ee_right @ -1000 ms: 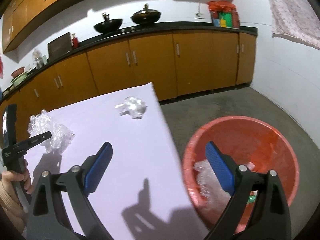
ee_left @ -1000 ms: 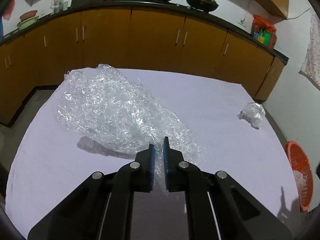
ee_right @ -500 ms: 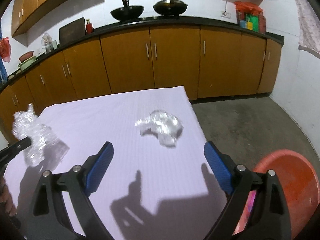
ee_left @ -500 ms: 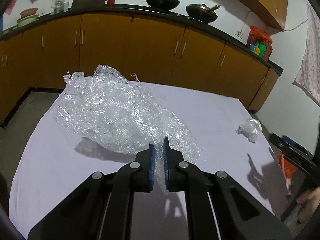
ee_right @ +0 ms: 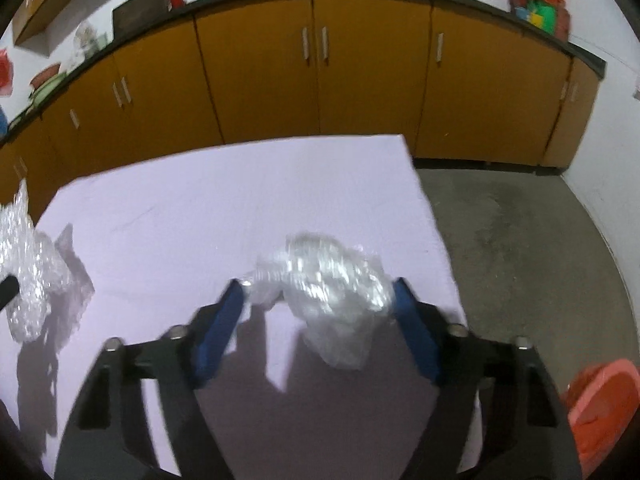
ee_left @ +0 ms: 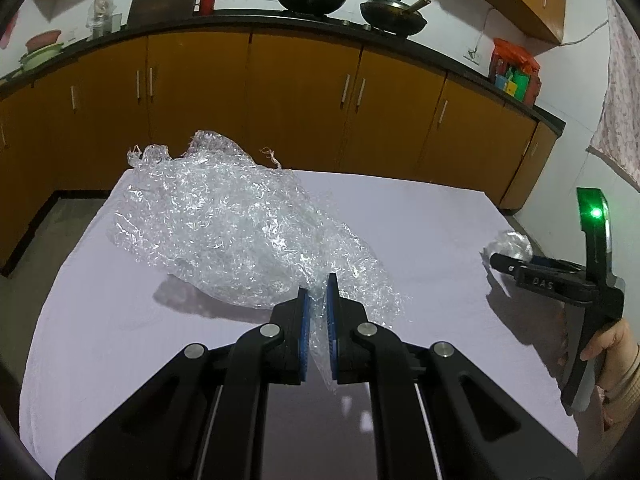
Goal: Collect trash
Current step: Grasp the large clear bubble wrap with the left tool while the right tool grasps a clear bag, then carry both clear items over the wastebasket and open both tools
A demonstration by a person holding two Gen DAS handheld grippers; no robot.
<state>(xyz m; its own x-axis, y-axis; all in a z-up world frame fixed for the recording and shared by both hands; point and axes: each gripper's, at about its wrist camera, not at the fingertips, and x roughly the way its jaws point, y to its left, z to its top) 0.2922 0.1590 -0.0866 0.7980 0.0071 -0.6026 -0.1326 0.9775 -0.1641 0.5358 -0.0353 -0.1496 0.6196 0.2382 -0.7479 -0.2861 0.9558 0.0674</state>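
From the left wrist view, the left gripper (ee_left: 317, 302) stays clamped on a corner of the large crumpled plastic sheet (ee_left: 236, 232), which spreads ahead and left of the jaws over the white table (ee_left: 432, 220); since half a second ago the right gripper (ee_left: 504, 258) has come in at far right, reaching the small plastic wad (ee_left: 510, 242) near the table's right edge. From the right wrist view, blurred, the right gripper (ee_right: 318, 292) has closed in around the wad (ee_right: 328, 276), jaws still apart on either side of it. The table's edge runs just right of the jaws, bare floor (ee_right: 520, 240) beyond. The red bin (ee_right: 604, 408) sits low right, contents unclear.
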